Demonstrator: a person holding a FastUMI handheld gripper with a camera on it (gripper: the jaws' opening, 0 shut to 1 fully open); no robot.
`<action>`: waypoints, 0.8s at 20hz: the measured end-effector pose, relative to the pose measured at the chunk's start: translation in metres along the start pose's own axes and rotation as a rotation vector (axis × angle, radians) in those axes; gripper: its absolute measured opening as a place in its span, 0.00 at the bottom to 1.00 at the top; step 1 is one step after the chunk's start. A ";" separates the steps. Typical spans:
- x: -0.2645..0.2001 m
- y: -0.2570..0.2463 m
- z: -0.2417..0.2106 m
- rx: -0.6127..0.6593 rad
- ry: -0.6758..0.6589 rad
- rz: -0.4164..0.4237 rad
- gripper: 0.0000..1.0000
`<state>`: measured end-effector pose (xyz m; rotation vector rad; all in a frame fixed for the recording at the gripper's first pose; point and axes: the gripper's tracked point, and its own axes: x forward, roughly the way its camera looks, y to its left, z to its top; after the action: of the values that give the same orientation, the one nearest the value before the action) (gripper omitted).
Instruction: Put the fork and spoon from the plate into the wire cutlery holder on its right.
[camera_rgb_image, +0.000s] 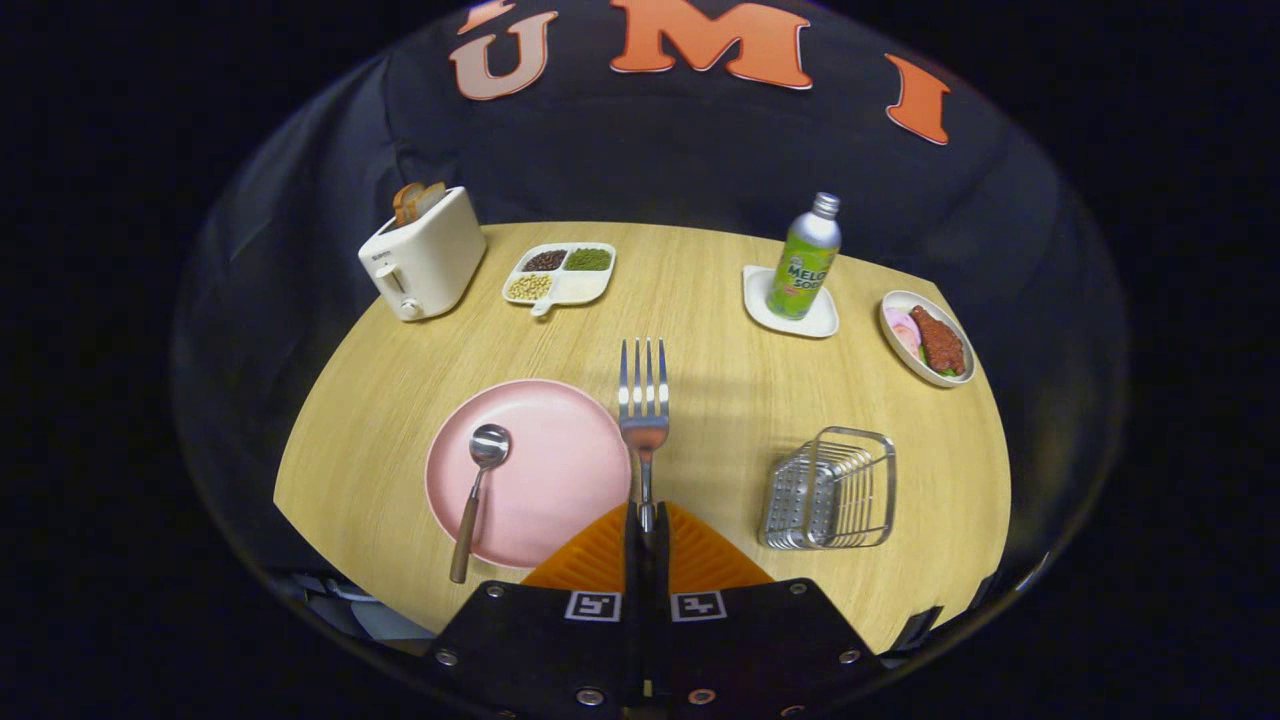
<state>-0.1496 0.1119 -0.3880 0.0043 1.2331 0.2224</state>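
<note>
Fork: you have it clamped by the handle between your gripper fingers, both pressed tight on it, prongs pointing away over the wooden table, just right of the pink plate. Spoon: it lies on the plate's left side, handle past the near rim. Wire cutlery holder: it stands right of the plate, beyond your fingers, apart from the fork.

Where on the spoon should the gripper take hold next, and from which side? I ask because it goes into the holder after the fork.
Probably the wooden handle of the spoon, near its middle, from above. It lies flat, bowl on the pink plate, handle end over the near rim, so there may be clearance under it. The gripper is shut on the fork; the wire cutlery holder stands right of it.
</note>
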 end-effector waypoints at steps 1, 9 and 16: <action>-0.002 -0.015 -0.006 -0.002 0.019 -0.018 0.04; -0.012 -0.104 -0.040 0.036 0.133 -0.145 0.04; -0.007 -0.119 -0.053 0.056 0.201 -0.161 0.04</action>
<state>-0.1813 -0.0114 -0.4138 -0.0701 1.4318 0.0489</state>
